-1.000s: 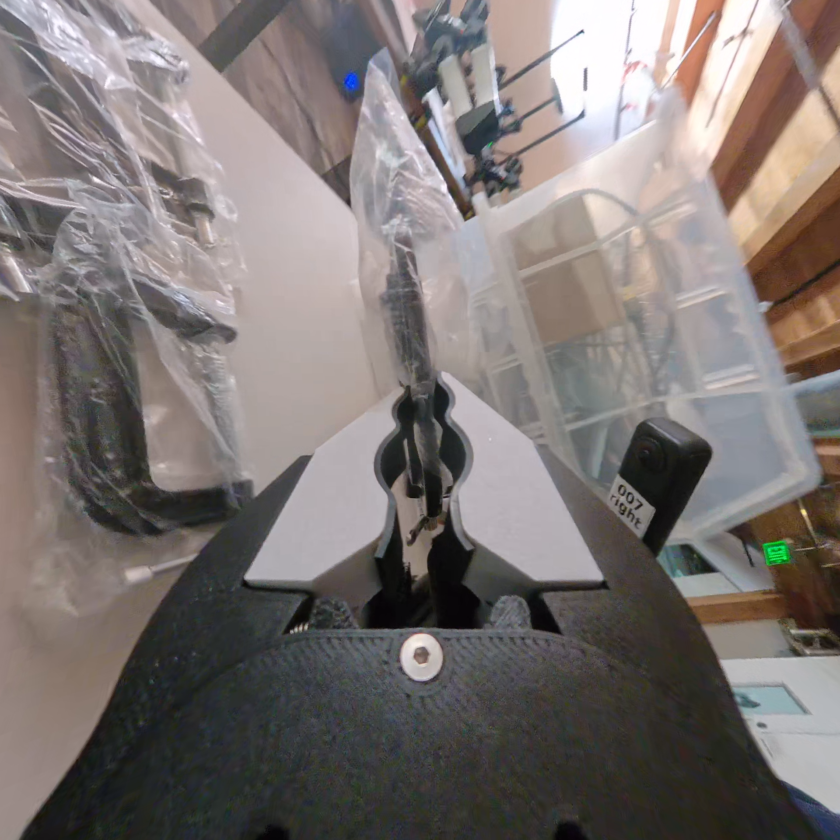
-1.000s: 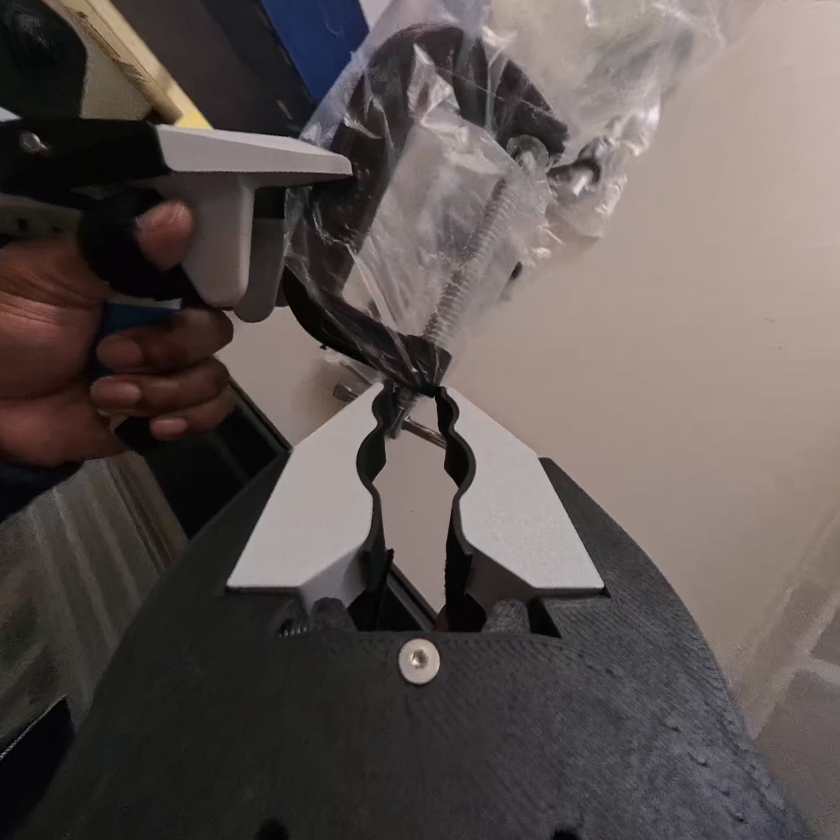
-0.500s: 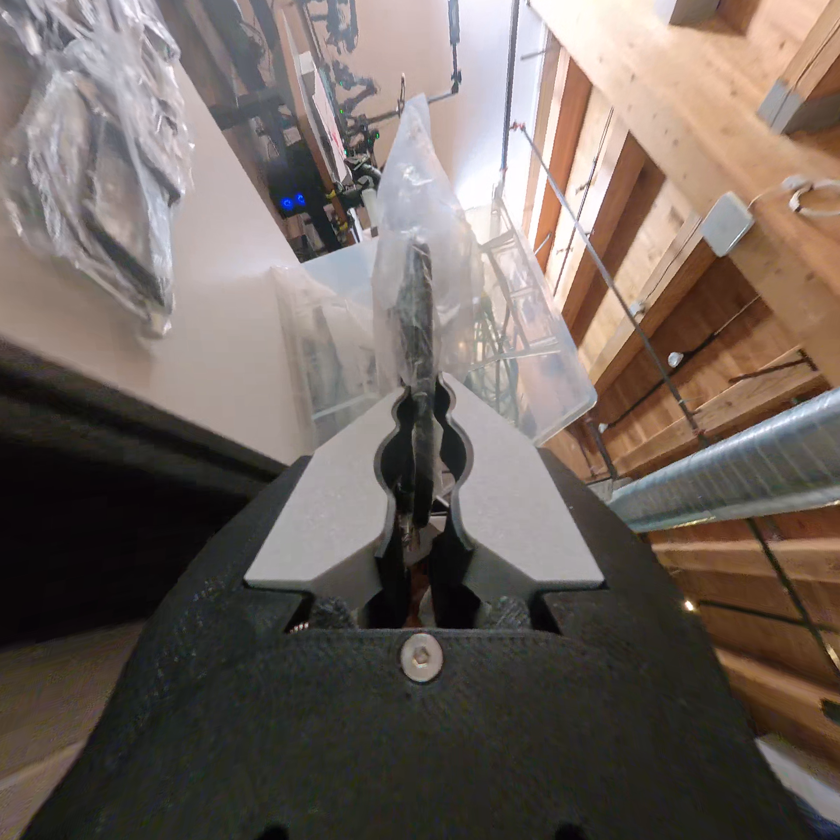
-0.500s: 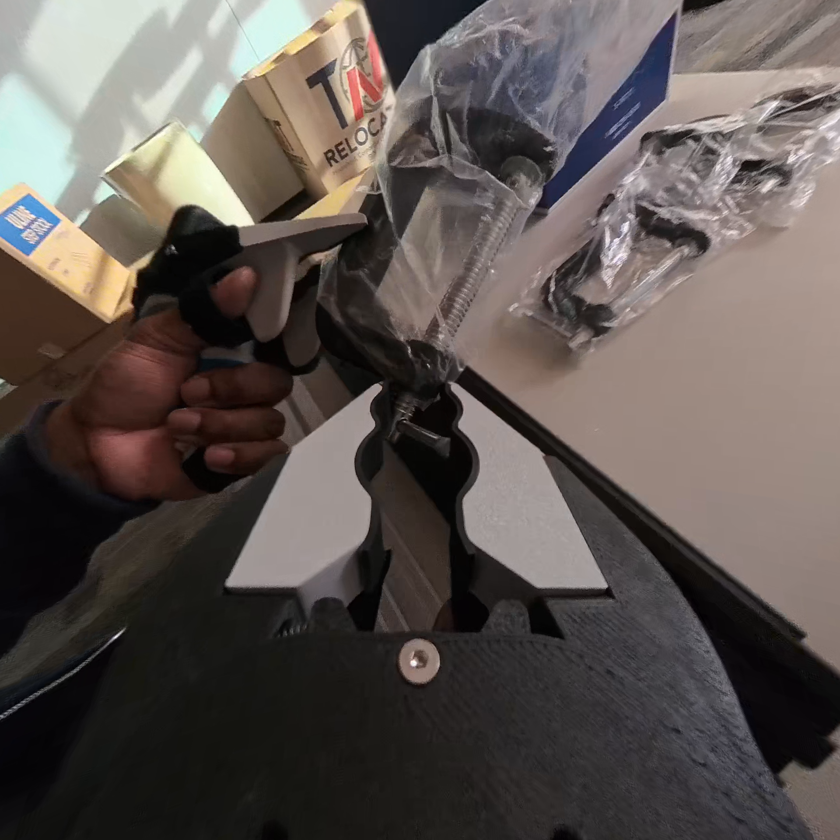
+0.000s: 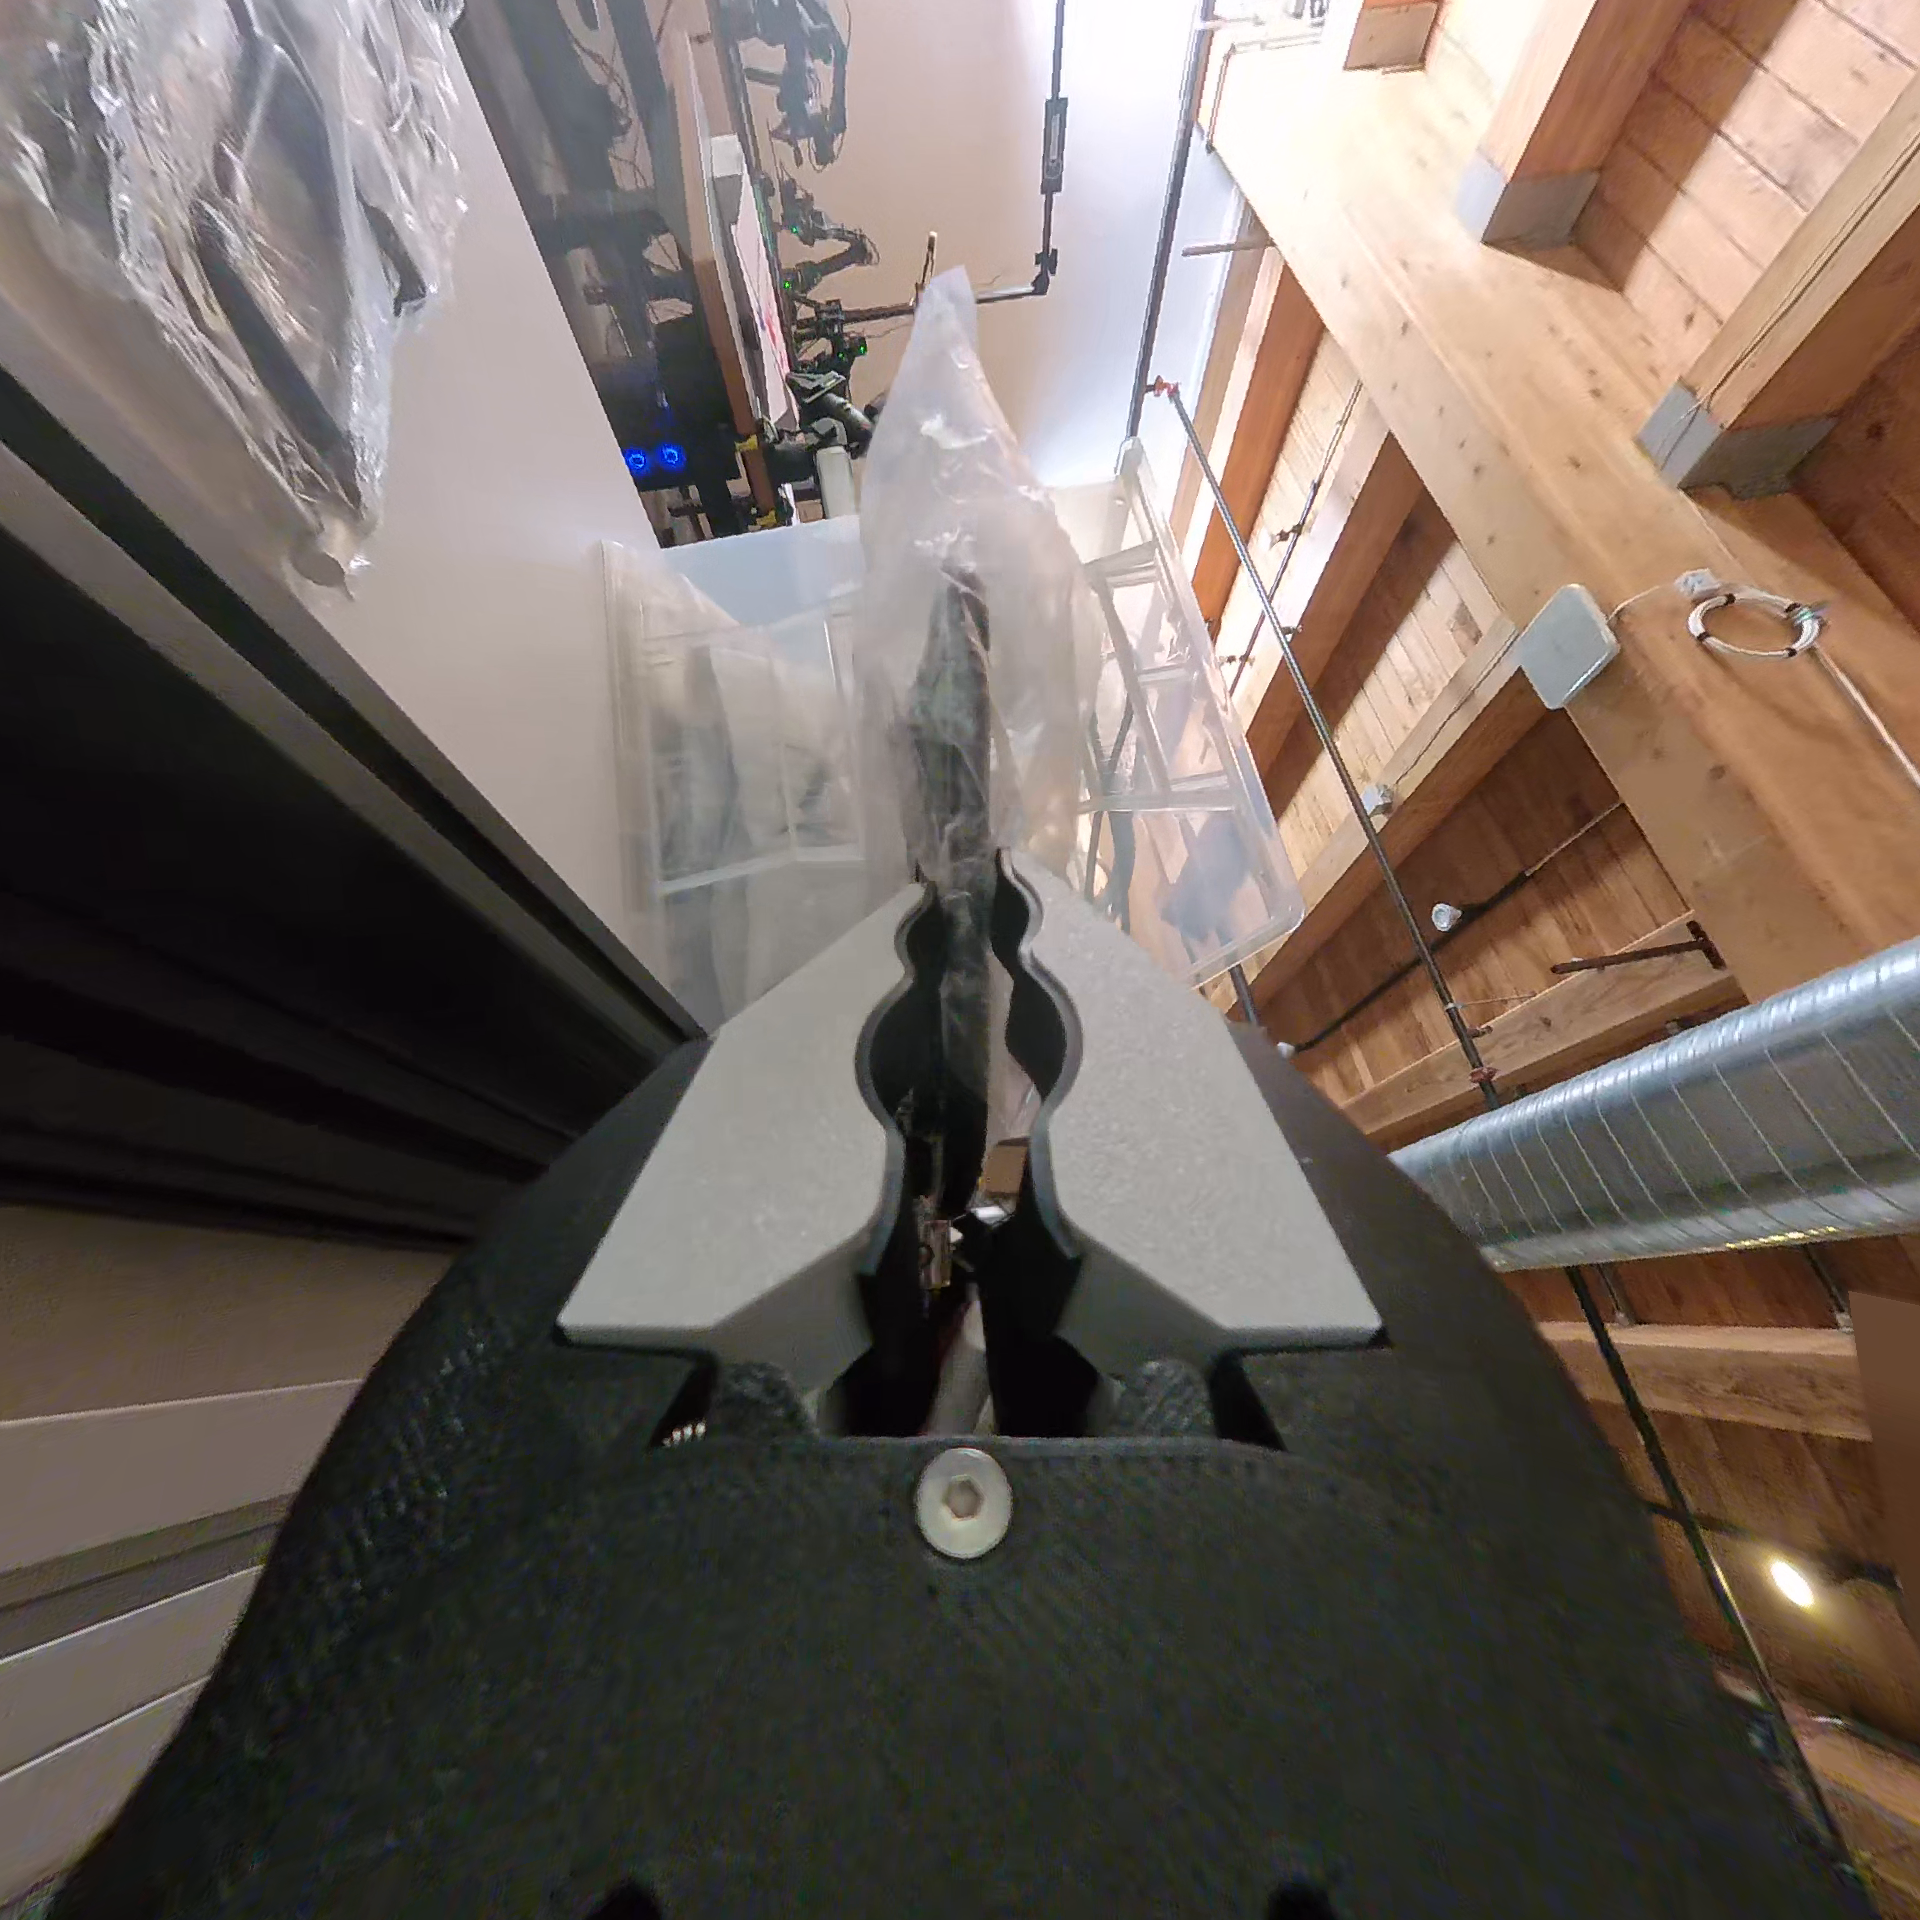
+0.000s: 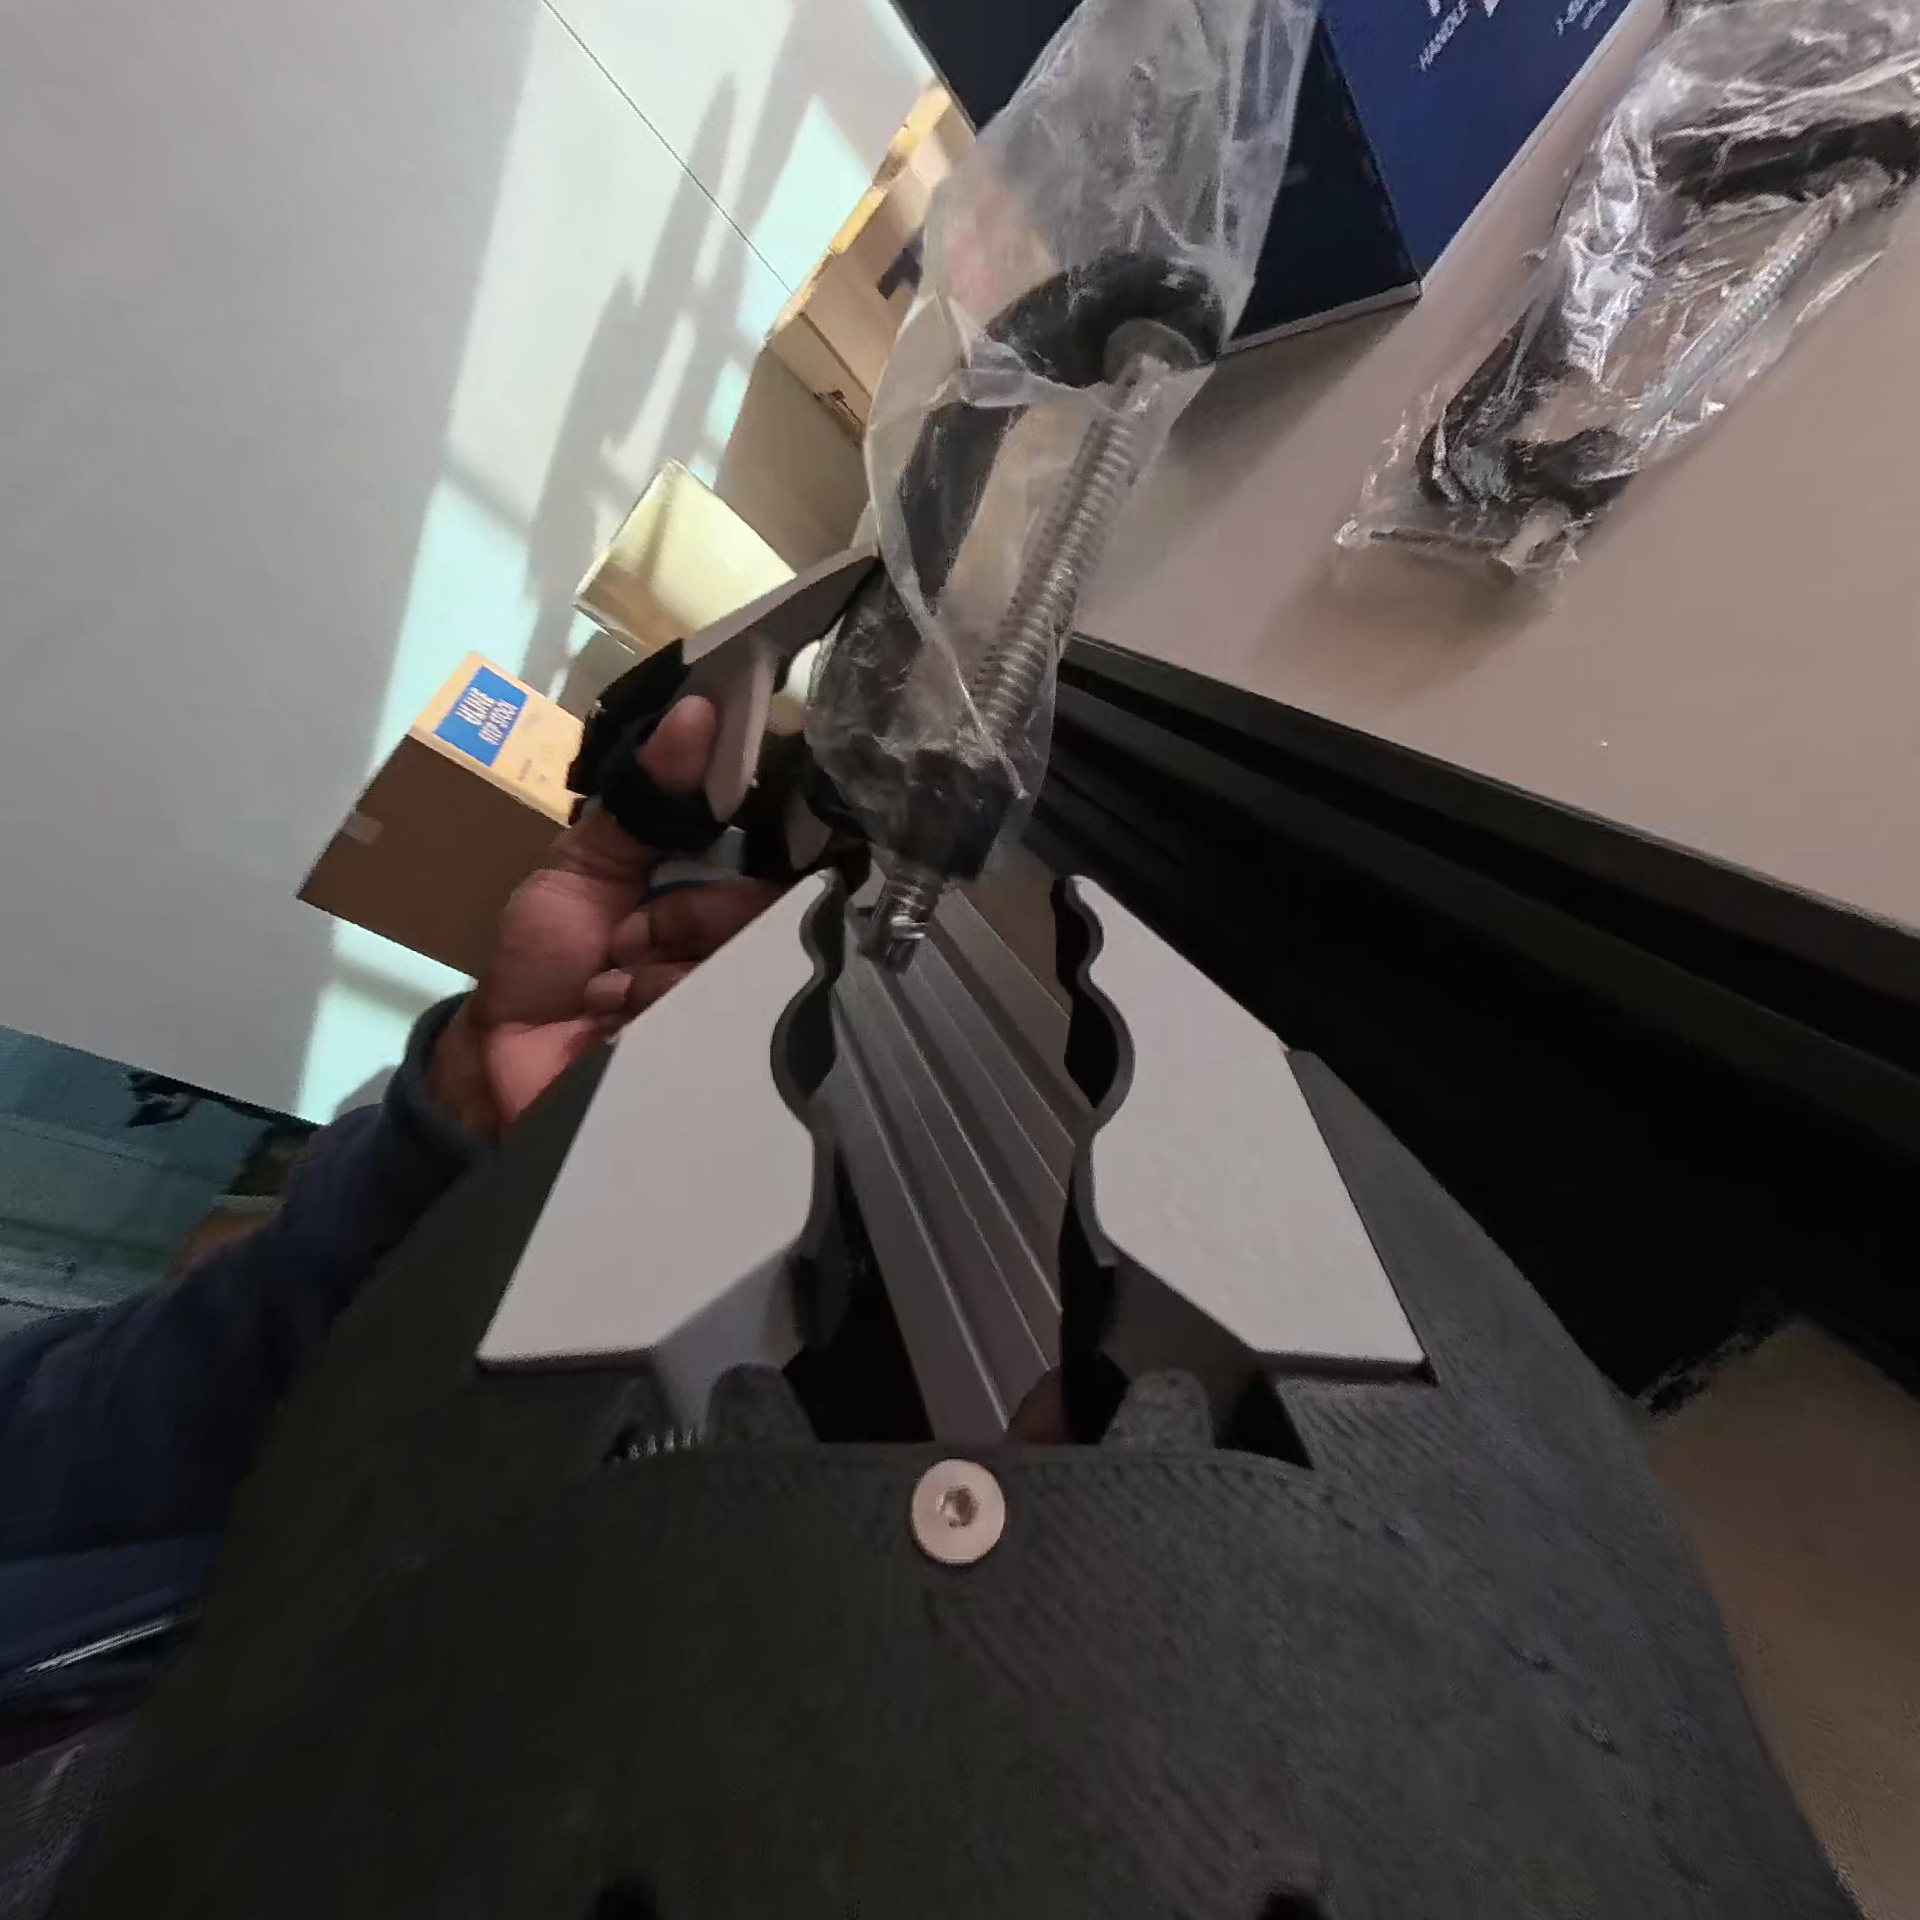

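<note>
A black C-clamp (image 5: pixel 951 707) sealed in a clear plastic bag stands edge-on between my left gripper's fingers. My left gripper (image 5: pixel 961 883) is shut on the clamp's frame and holds it in the air beside the table edge. In the right wrist view the same clamp (image 6: pixel 935 727) hangs with its silver screw (image 6: pixel 1060 520) pointing down at my right gripper (image 6: pixel 951 899). That gripper is open, and the screw's end sits just between its fingertips, nearer the left one. The left gripper (image 6: pixel 821 634), held by a hand (image 6: pixel 582 935), shows beside the clamp.
More bagged clamps lie on the beige table (image 6: pixel 1714 644) at its right (image 6: pixel 1662 260) and in the left wrist view (image 5: pixel 239 239). A clear plastic bin (image 5: pixel 748 717) stands on the table. A blue box (image 6: pixel 1382 156) and cardboard boxes (image 6: pixel 436 831) are nearby.
The right gripper's fingers have spread apart and let go of the clamp's screw end. Both grippers have swung away from the table top; the left still holds the bagged clamp.
</note>
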Available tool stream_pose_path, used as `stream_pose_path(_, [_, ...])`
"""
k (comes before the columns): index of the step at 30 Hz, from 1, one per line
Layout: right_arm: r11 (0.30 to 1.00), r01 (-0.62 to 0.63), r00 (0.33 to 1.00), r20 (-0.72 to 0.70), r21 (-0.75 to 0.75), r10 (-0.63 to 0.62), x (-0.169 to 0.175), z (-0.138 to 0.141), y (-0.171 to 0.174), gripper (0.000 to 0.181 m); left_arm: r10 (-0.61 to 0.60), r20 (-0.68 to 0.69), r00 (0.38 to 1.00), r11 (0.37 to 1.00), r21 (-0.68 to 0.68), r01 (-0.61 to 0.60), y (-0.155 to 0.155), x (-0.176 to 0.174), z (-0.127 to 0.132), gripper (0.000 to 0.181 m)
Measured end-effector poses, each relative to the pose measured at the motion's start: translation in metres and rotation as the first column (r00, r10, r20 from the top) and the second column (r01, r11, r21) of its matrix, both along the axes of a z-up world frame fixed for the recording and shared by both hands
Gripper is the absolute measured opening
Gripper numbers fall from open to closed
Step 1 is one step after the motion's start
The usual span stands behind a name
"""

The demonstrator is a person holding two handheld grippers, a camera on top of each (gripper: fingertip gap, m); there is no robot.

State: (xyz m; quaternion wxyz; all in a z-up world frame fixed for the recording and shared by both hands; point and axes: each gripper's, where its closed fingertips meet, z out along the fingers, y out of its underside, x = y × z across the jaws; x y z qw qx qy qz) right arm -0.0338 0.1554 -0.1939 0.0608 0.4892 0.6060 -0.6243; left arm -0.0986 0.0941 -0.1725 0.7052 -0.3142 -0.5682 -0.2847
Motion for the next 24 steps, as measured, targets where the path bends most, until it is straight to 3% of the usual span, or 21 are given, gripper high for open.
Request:
stream_pose_path(8, [0.998, 0.009, 1.0, 0.007, -0.062, -0.008, 0.011, -0.004, 0.003, 0.039, 0.06, -0.003, 0.998, 0.998, -0.005, -0.06, 0.0, -0.003, 0.008, 0.018])
stream_pose_path(14, [0.995, -0.013, 1.0, -0.005, -0.099, 0.012, 0.006, -0.001, -0.003, 0.038, 0.018, -0.03, 0.999, 1.0, 0.001, -0.018, 0.01, 0.0, 0.012, 0.019])
stream_pose_path(24, [0.967, -0.013, 1.0, 0.007, -0.255, 0.015, -0.005, 0.006, -0.005, 0.017, 0.005, -0.043, 0.999, 0.999, 0.052, -0.003, 0.02, 0.001, 0.011, 0.019])
